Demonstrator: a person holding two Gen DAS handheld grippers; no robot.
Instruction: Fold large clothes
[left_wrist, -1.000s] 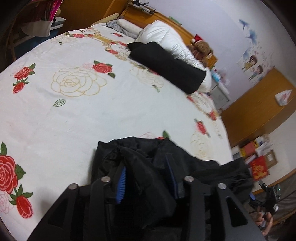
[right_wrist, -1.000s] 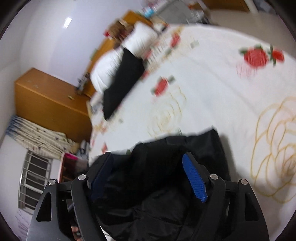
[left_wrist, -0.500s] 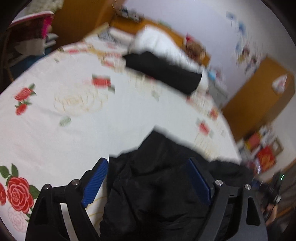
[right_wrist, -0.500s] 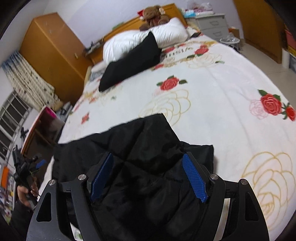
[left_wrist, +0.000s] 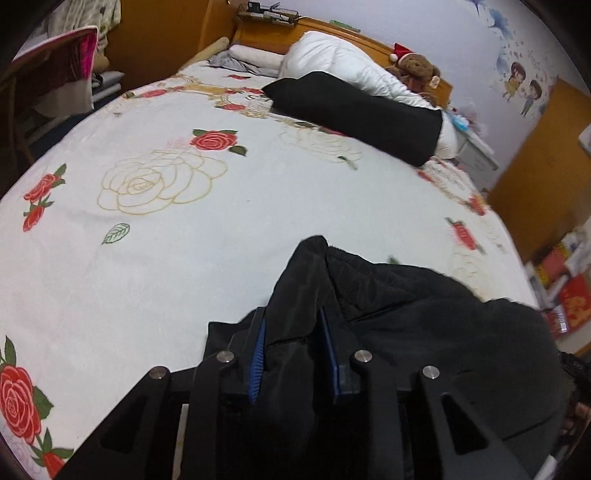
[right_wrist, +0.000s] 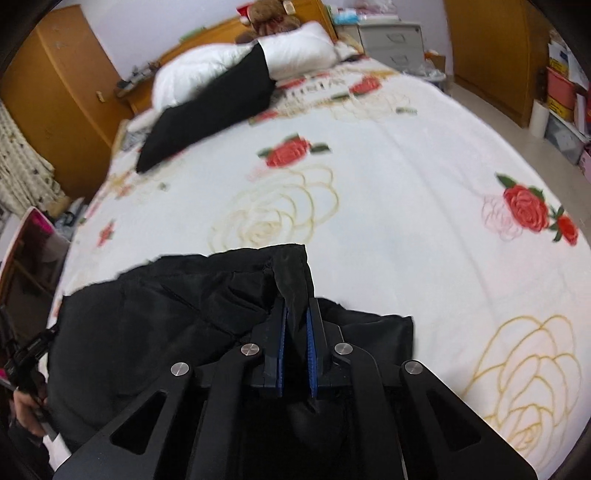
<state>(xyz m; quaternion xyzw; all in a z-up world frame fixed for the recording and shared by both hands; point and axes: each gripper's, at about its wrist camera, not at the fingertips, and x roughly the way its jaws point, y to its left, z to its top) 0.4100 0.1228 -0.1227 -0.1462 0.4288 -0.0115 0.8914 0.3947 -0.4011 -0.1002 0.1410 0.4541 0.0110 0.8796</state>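
My left gripper (left_wrist: 293, 334), blue-padded, is pinched onto a raised fold of the black padded jacket (left_wrist: 424, 317), which lies crumpled at the near edge of the white rose-printed bedspread (left_wrist: 184, 236). My right gripper (right_wrist: 295, 325) is likewise nearly closed, clamping another ridge of the same jacket (right_wrist: 166, 306). A long black cushion (left_wrist: 354, 110) rests against white pillows (left_wrist: 332, 55) at the headboard, well apart from the jacket.

jacket (left_wrist: 424, 317): matt black cloth, maybe padded | bedspread (left_wrist: 184, 251): smooth printed cloth | headboard (left_wrist: 332, 27): glossy wood
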